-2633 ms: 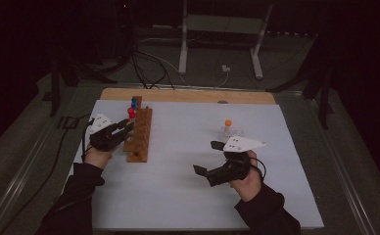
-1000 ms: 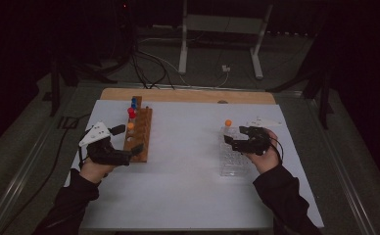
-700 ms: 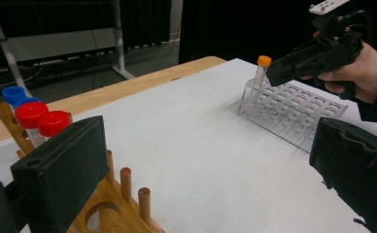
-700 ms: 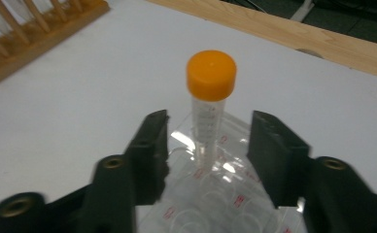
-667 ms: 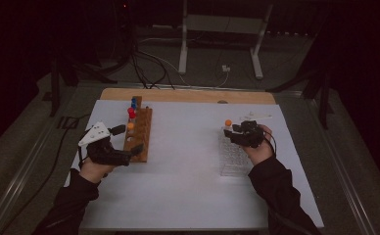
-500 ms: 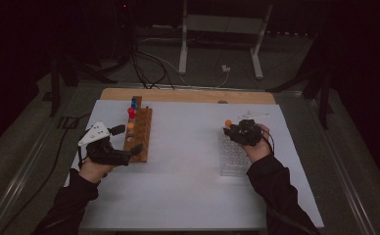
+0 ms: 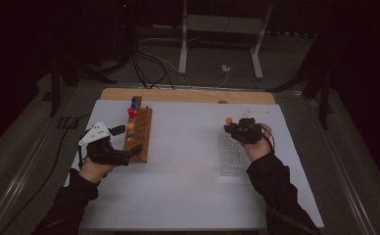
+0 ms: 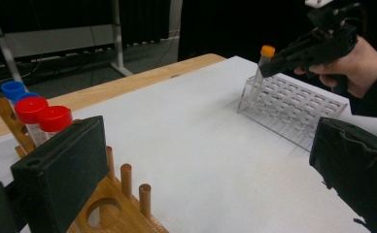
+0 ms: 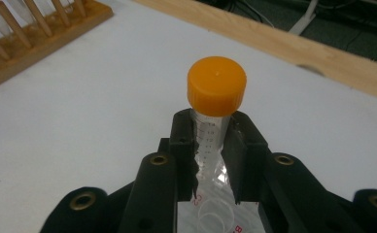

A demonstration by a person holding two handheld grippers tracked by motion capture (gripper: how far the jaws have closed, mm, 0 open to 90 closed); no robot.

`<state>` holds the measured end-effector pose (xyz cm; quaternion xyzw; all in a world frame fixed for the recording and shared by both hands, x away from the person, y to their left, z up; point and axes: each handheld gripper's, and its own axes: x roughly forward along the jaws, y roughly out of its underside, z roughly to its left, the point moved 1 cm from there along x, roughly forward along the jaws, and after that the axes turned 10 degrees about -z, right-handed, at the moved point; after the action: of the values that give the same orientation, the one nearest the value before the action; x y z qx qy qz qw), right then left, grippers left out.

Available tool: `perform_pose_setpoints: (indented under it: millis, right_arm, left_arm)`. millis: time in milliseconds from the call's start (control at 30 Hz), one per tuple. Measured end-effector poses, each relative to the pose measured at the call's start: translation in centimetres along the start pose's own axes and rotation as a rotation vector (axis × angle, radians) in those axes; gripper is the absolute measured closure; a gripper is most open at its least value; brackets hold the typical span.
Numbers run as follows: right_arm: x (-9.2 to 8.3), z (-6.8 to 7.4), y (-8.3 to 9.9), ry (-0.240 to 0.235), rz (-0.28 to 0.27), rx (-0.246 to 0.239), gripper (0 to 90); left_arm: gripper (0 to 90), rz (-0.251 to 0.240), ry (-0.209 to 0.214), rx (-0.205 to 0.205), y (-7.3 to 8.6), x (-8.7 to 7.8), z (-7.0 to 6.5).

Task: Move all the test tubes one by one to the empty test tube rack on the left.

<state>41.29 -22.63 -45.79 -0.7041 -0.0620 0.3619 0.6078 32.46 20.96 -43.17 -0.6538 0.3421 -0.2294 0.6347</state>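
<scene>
Right gripper clamped on the orange-capped tube
Tube's foot hidden by jaws, in the clear rack; left gripper stands released.

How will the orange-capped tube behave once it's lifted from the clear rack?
The orange-capped tube looks empty, so probably light. Its smooth wall may slip between the right gripper pads. Round and narrow, it would likely roll if laid down beside the clear rack.

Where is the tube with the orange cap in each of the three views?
High view: orange-capped tube, right of centre, at the far end of the clear rack.
Left gripper view: upper right, held by the right claw.
Right gripper view: centre, between the jaws.
Shared landmark: the wooden rack.
</scene>
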Motion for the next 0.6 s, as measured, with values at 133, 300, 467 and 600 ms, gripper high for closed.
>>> perform_pose_setpoints:
  millis: [133, 300, 467, 600]
  right_arm:
    - [-0.8, 0.1, -0.9, 0.001, -0.017, -0.017, 75.2]
    - [-2.0, 0.5, -2.2, 0.008, -0.043, -0.048, 75.2]
    - [-3.5, 1.0, -3.6, 0.000, -0.075, -0.074, 75.2]
    - [-4.4, 2.0, -4.4, -0.026, -0.095, -0.093, 75.2]
  left_arm:
    - [1.3, 0.004, 0.008, 0.003, -0.1, 0.0, -0.1]
    - [1.3, 0.011, 0.025, 0.005, -0.2, 0.1, -0.4]
    - [1.3, 0.024, 0.051, 0.012, -0.4, 0.3, -0.8]
    - [1.3, 0.031, 0.076, 0.017, -0.6, 0.6, -1.3]
